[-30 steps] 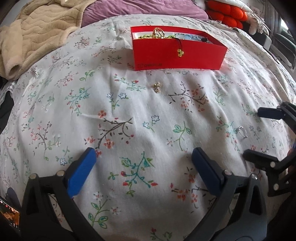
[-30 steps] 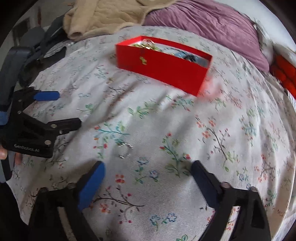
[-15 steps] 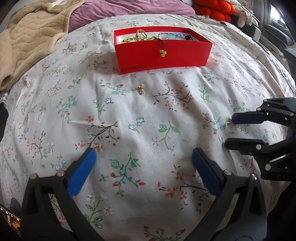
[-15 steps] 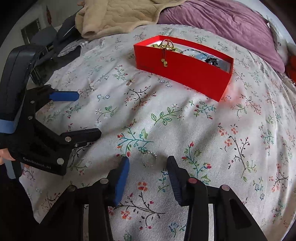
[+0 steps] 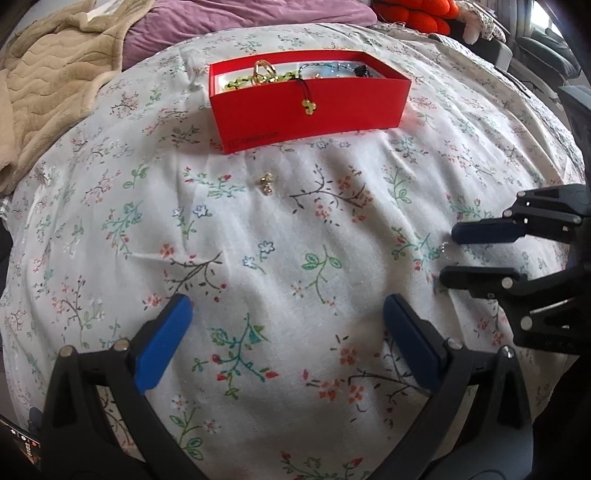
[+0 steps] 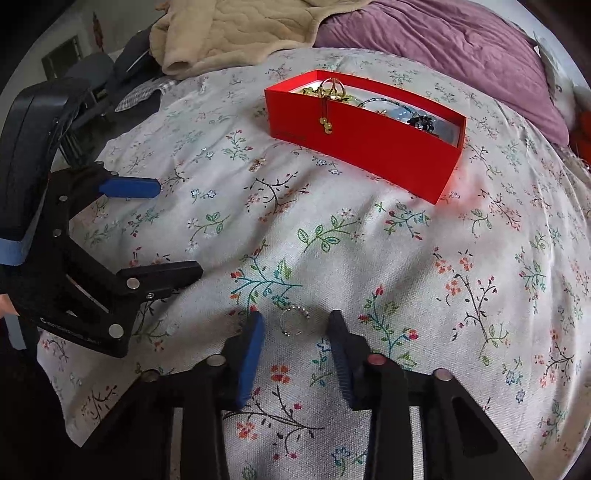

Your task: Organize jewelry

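Observation:
A red box holding several pieces of jewelry stands on the floral bedspread, also in the right wrist view; a cord with gold beads hangs over its front wall. A small gold earring lies loose in front of the box, also in the right wrist view. A silver beaded ring lies on the cloth between the fingers of my right gripper, which is partly closed around it without touching. My left gripper is open and empty above the cloth.
A beige blanket and a purple duvet lie behind the box. Orange cushions sit at the far right. Dark furniture stands beyond the bed's left edge.
My right gripper has moved forward to straddle the silver ring and narrowed its fingers. The left gripper has shifted slightly; the box looks further right.

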